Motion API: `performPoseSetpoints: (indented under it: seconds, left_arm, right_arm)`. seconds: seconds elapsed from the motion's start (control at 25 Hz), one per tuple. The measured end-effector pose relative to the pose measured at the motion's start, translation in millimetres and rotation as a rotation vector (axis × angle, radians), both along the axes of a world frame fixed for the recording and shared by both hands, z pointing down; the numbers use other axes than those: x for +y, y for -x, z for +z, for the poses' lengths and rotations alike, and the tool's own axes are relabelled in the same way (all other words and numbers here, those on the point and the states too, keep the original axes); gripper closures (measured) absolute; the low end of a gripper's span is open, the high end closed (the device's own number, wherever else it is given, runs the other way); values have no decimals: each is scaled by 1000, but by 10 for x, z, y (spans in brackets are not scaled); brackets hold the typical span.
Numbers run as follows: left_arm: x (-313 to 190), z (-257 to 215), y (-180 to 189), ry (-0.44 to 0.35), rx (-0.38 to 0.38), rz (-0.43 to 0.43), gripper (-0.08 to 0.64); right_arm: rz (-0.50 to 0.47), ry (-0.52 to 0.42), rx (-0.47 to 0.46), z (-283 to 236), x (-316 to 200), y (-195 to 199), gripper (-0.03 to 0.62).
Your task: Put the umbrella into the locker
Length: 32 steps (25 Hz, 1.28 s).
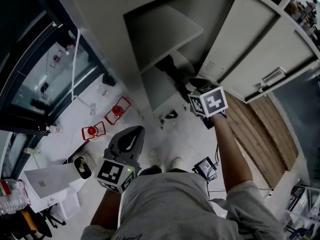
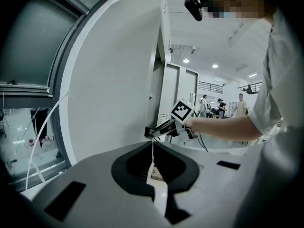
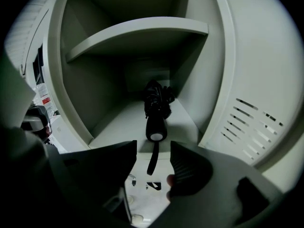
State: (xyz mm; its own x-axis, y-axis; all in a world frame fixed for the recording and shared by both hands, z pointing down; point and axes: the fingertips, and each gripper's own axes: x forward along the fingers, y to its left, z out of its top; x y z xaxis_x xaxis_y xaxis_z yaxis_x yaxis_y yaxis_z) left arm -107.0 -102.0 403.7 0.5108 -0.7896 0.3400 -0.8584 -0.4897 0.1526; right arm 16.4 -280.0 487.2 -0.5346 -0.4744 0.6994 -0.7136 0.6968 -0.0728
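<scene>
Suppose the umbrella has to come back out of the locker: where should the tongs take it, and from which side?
Probably by the round handle, from the front. The umbrella lies lengthwise on the locker floor, handle toward the opening, canopy at the back; walls close both sides. The dangling strap looks too limp.

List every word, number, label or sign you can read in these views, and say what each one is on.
No text here can be read.
The black-and-white square-marker cubes: patterns only, no letters or digits.
The red-and-white label left of the grey metal locker: too blurred to read.
</scene>
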Motion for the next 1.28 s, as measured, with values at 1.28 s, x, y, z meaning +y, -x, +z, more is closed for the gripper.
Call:
performPoseSetpoints:
  seconds: [1.28]
  left_arm:
    - [178, -61, -671, -30, 16, 189, 540]
  right_arm:
    - [109, -38, -81, -312, 1136, -563, 410]
